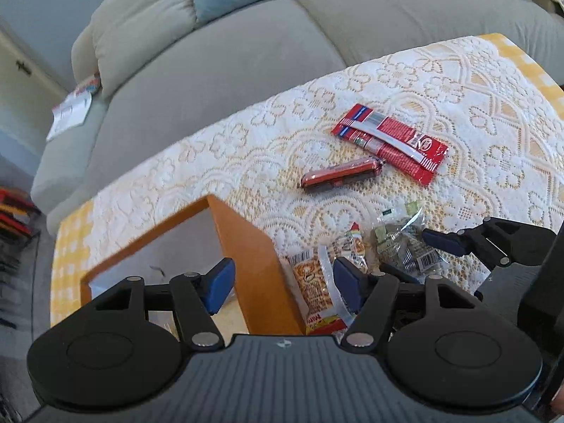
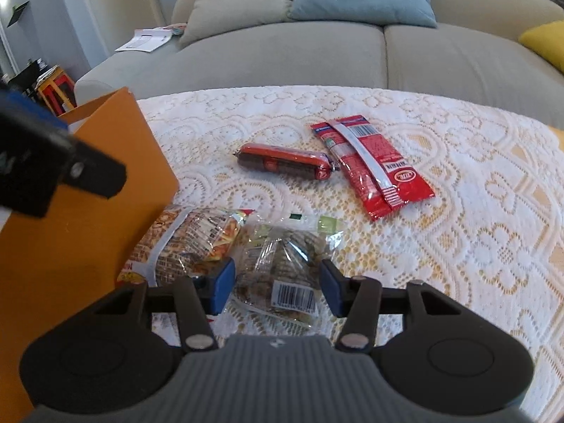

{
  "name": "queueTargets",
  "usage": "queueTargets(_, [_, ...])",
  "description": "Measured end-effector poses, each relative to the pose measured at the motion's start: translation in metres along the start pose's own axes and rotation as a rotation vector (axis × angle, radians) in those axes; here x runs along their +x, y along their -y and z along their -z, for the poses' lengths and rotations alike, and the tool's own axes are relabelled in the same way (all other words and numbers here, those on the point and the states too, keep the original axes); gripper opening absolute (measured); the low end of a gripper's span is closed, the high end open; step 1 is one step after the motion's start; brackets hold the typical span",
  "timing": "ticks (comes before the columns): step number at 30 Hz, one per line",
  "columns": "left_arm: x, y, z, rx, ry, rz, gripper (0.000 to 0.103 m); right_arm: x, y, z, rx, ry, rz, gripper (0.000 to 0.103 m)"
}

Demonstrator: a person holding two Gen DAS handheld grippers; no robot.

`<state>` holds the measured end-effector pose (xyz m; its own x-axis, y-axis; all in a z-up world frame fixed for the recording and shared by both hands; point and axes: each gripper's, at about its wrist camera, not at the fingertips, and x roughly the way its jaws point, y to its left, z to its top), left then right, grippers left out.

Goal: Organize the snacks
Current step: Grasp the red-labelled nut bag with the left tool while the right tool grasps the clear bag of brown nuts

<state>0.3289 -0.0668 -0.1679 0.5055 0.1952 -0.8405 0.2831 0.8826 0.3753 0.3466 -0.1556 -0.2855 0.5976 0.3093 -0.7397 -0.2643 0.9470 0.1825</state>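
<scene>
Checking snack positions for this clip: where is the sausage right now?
The sausage lies on the lace tablecloth mid-table in the right wrist view, its end beside the red packet, beyond the clear bag.

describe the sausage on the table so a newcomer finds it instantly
Start at the orange box on the lace tablecloth. Past the two crinkly snack bags beside it, toward the sofa, lies the sausage, its end next to a flat red packet. It is the only round, tube-shaped item, red and dark.
</scene>
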Motion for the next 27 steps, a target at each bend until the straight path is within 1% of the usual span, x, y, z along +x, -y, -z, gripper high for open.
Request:
queueTargets(2, [-0.005, 0.007, -0.002, 0.036, 0.025, -0.010, 0.076, -0.004, 0.002, 0.001, -0.005, -0.004, -0.003, 0.043])
queueTargets(4, [-0.007, 0.015, -0.005, 0.071, 0.024, -0.002, 0.076, -0.010, 0.007, 0.000, -0.008, -0.019, -0.006, 0.040])
queueTargets(6, [-0.002, 0.023, -0.009, 0.080, -0.004, 0.004, 0.076, -0.022, 0.014, 0.000, -0.029, -0.041, -0.003, 0.039])
queueTargets(9, [0.013, 0.032, -0.016, 0.034, -0.072, 0.005, 0.076, -0.044, 0.030, 0.003, -0.051, -0.074, 0.019, 0.039])
queueTargets(11, [0.024, 0.039, -0.018, 0.000, -0.107, -0.001, 0.076, -0.058, 0.044, 0.008, -0.039, -0.105, 0.032, 0.039])
queueTargets(14, [0.039, 0.059, -0.021, 0.013, -0.150, -0.030, 0.076, -0.074, 0.063, 0.022, 0.019, -0.125, 0.034, 0.039])
queueTargets(17, [0.052, 0.072, -0.020, 0.033, -0.198, -0.078, 0.076, -0.075, 0.075, 0.031, 0.093, -0.141, 0.024, 0.039])
queueTargets(19, [0.059, 0.074, -0.019, 0.018, -0.221, -0.096, 0.076, -0.073, 0.078, 0.029, 0.119, -0.138, 0.004, 0.039])
queueTargets(21, [0.065, 0.073, -0.018, -0.008, -0.243, -0.100, 0.076, -0.074, 0.078, 0.024, 0.114, -0.117, -0.021, 0.039])
queueTargets(23, [0.071, 0.074, -0.016, -0.013, -0.261, -0.112, 0.076, -0.074, 0.077, 0.022, 0.104, -0.094, -0.040, 0.039])
queueTargets(27, [0.085, 0.076, -0.012, -0.008, -0.292, -0.151, 0.076, -0.067, 0.077, 0.020, 0.093, -0.100, -0.035, 0.040])
